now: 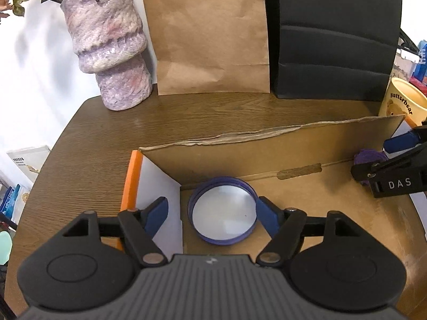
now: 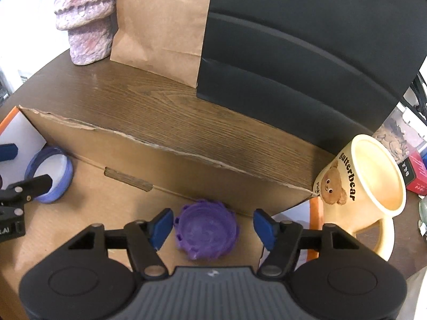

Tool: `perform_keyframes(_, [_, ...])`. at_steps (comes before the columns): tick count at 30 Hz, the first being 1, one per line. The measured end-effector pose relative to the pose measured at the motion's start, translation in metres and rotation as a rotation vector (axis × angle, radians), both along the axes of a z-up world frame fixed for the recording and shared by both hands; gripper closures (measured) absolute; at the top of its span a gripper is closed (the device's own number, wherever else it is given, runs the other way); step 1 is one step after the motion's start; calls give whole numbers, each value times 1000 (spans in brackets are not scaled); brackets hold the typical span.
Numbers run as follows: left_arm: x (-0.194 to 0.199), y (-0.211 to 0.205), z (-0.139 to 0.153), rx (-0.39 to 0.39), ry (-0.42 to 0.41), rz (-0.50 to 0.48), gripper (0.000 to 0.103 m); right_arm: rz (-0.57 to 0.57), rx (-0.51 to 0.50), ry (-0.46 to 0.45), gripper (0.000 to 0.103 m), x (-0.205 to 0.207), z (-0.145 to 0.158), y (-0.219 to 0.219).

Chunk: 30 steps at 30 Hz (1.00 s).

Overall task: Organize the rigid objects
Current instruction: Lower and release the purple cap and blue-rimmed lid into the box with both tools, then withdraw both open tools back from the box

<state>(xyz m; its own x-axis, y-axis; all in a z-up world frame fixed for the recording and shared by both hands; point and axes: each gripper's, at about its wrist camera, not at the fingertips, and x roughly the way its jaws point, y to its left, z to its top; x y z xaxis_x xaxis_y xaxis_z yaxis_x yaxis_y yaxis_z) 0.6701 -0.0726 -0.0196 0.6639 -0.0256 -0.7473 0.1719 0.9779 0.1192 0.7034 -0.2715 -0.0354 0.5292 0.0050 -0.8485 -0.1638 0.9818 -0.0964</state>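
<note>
blue lid (image 1: 223,211) is lying in the left corner of the cardboard box (image 1: 267,149), left gripper (image 1: 212,214) hanging spread around it, pads not pressing. purple lid (image 2: 206,232) is sitting by the back wall, right gripper (image 2: 212,228) gaping wide of it.

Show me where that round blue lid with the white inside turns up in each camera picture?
Left wrist view: the round blue lid lies low in the middle, in the box's left corner.
Right wrist view: same lid sits at the far left edge.
Shared landmark: the torn back wall of the cardboard box.
</note>
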Motion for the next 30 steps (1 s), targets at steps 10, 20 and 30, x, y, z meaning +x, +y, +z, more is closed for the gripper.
perform_keyframes(10, [-20,10,37,-75,-30,16,19,-2,57,-63,29,-25,34,-9])
perform_keyframes(20, [-76,10,76,-119,-209,12,2,0,186,-251,13,-86,84,-24])
perform_keyframes(30, [-135,22,90,-216,-389,25,0,12,226,-425,12,-157,96,-27])
